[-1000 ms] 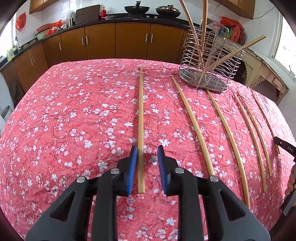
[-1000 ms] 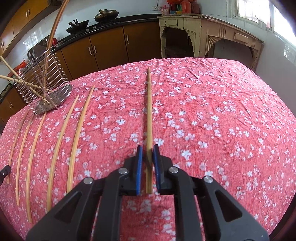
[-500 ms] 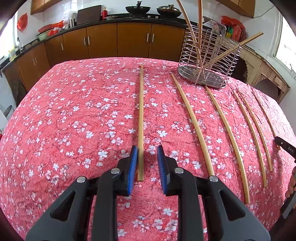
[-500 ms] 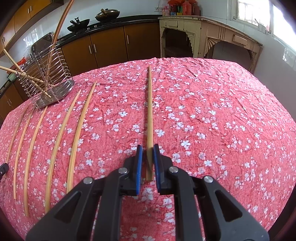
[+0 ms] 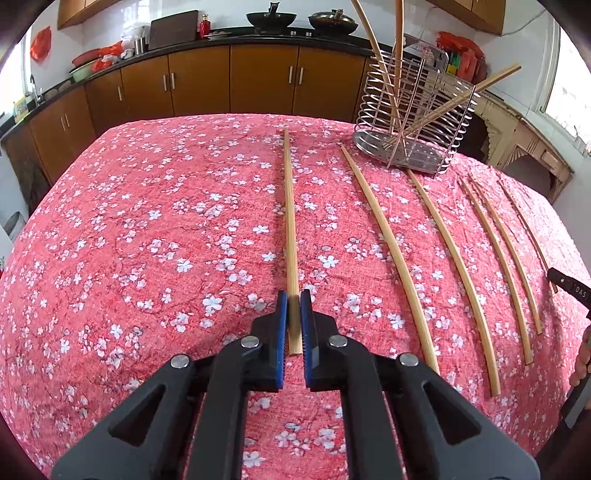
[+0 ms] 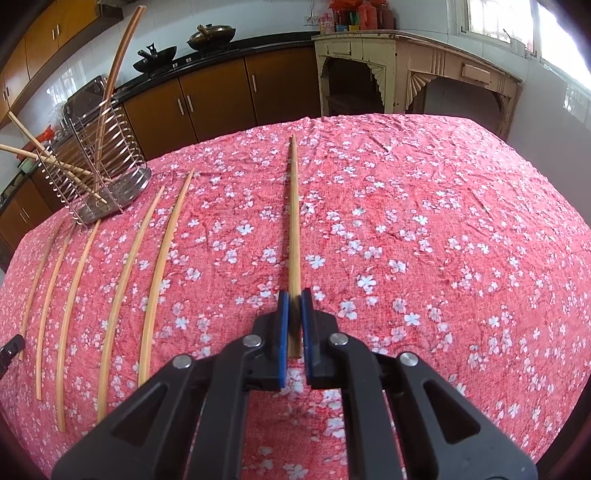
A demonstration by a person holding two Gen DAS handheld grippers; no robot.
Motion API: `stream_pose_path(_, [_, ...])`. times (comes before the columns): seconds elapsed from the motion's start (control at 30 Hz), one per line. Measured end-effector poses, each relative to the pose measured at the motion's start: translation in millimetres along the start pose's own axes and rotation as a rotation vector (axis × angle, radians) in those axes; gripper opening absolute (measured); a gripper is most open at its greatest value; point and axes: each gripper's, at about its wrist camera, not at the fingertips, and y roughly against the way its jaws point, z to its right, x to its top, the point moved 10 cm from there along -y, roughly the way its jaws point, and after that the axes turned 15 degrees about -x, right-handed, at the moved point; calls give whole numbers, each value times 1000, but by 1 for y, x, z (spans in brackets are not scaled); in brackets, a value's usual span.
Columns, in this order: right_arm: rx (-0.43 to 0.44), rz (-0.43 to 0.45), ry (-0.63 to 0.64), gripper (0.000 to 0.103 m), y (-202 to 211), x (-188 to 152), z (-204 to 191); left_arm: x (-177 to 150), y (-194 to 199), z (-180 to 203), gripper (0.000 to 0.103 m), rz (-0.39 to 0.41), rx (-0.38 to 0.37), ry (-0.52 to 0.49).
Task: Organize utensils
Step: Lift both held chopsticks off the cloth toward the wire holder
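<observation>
Both my views are bright with soft daylight. The window at the upper right of my right view is white with glare, without any detail. Shadows on the red cloth are weak and short. The fisheye lens bends straight lines near the edges, and the corners are dark. The picture centre is sharp.

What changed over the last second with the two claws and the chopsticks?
Left claw closed onto its chopstick, after standing open around it. Right claw tightened on its chopstick. Both chopsticks still lie on the tablecloth; rack and loose sticks unchanged.
</observation>
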Motion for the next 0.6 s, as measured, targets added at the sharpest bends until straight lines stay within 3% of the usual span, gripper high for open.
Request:
stream_pose_path(0.23, [-2, 72, -13, 8, 19, 16, 5, 13, 20, -5, 7, 72, 8, -31])
stream_pose_path(0.6, [-19, 217, -28, 8, 56, 45, 14, 48, 68, 5, 7, 266, 2, -96])
